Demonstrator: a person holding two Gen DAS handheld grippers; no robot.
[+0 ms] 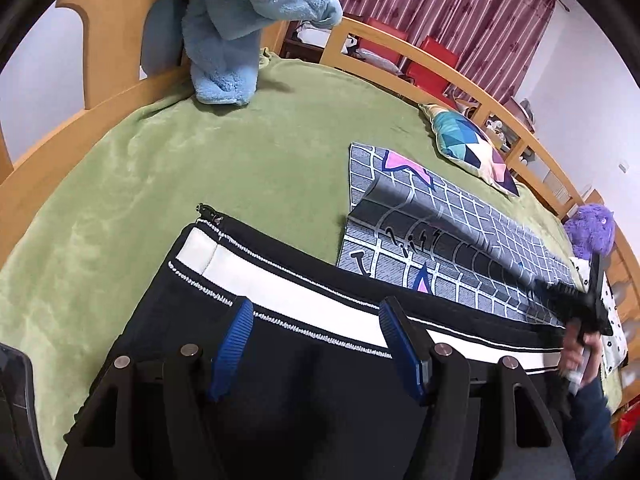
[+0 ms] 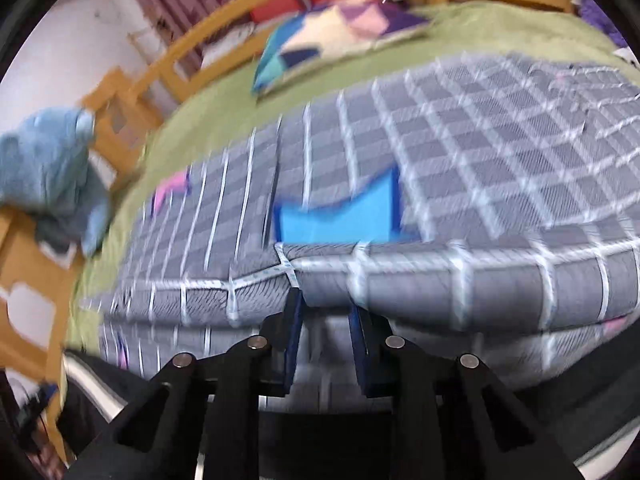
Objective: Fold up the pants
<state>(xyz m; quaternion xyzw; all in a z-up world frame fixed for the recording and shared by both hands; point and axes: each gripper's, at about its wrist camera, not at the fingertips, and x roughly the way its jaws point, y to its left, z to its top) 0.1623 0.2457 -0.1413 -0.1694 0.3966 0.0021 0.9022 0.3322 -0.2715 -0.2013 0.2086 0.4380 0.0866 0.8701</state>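
Grey pants with a white grid and pink and blue shapes [image 1: 424, 236] lie on the green bed, one part lifted and folding over. My right gripper [image 2: 326, 308] is shut on the pants' edge [image 2: 440, 280] and holds it raised; the right wrist view is blurred. The right gripper also shows at the far right of the left wrist view [image 1: 576, 312]. My left gripper [image 1: 316, 312] is open and empty, hovering over a black garment with a white stripe [image 1: 280, 292].
The green blanket [image 1: 160, 168] covers the bed inside a wooden frame [image 1: 460, 76]. A blue fluffy garment [image 1: 240, 20] hangs at the headboard. A patterned cushion [image 1: 472, 144] and a purple plush toy [image 1: 592, 228] lie along the far rail.
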